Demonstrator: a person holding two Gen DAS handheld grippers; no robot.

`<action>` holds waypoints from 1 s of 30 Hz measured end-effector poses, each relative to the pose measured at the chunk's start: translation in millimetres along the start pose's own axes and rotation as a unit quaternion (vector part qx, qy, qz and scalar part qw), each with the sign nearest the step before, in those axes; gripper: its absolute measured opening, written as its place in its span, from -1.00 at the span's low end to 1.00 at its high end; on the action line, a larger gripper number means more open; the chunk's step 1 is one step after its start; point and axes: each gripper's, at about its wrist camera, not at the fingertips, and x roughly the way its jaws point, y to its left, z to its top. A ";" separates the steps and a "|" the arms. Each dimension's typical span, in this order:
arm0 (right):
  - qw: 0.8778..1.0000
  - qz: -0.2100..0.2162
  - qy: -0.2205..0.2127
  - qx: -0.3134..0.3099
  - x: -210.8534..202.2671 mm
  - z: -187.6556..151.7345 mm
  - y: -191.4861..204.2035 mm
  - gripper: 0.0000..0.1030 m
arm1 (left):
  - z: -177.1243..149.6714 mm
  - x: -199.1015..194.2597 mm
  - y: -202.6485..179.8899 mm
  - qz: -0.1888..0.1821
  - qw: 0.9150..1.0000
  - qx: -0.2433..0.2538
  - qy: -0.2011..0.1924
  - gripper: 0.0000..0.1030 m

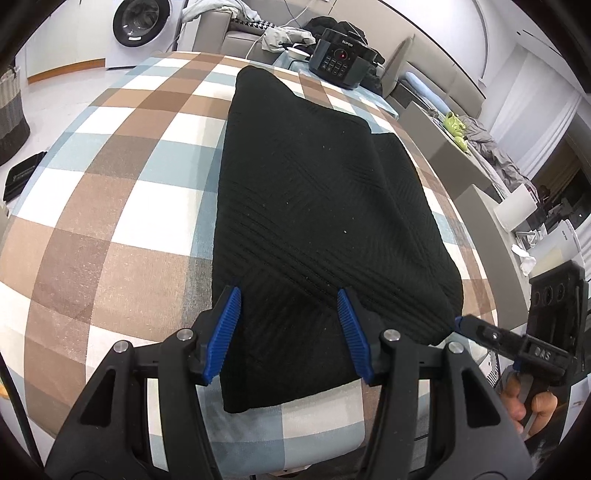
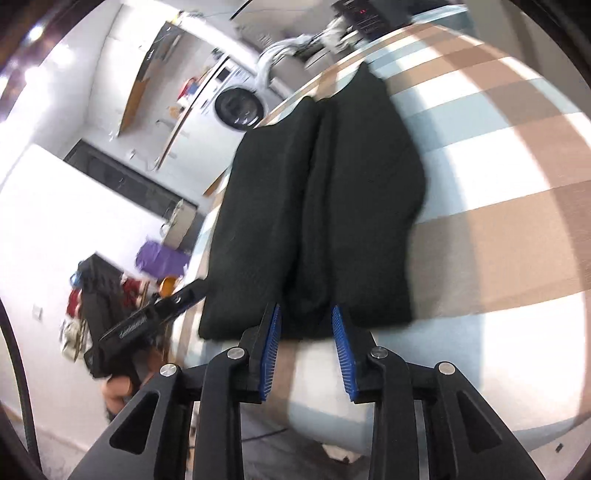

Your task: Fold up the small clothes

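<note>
A black ribbed knit garment (image 1: pixel 317 206) lies folded lengthwise on the checked tablecloth (image 1: pixel 122 177). My left gripper (image 1: pixel 288 299) is open, its blue pads (image 1: pixel 229 317) hovering over the garment's near edge, holding nothing. My right gripper (image 2: pixel 304 314) is open just short of the garment (image 2: pixel 321 206) at its near end, with nothing between the pads. The right gripper also shows in the left wrist view (image 1: pixel 480 330) at the garment's right corner. The left gripper shows in the right wrist view (image 2: pixel 159 310), left of the cloth.
A black cooker (image 1: pixel 341 57) stands at the table's far edge. A washing machine (image 1: pixel 144 26) and a sofa with clothes (image 1: pixel 258 29) lie beyond. A side counter (image 1: pixel 480 162) runs along the right. The table edge (image 2: pixel 207 236) drops off left of the garment.
</note>
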 end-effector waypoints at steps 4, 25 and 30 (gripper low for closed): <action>1.000 -0.010 0.005 -0.012 20.0 4.8 8.2 -0.57 | 0.9 1.4 -5.0 0.006 1.000 0.009 0.000 -0.02; 0.993 -0.057 -0.033 -0.097 40.5 90.8 49.3 -0.31 | 8.6 -2.8 11.6 0.004 1.000 -0.013 -0.007 -0.02; 0.994 -0.068 0.011 -0.088 103.7 124.7 49.2 -0.33 | 15.2 -4.7 22.1 0.012 0.999 -0.027 -0.015 -0.02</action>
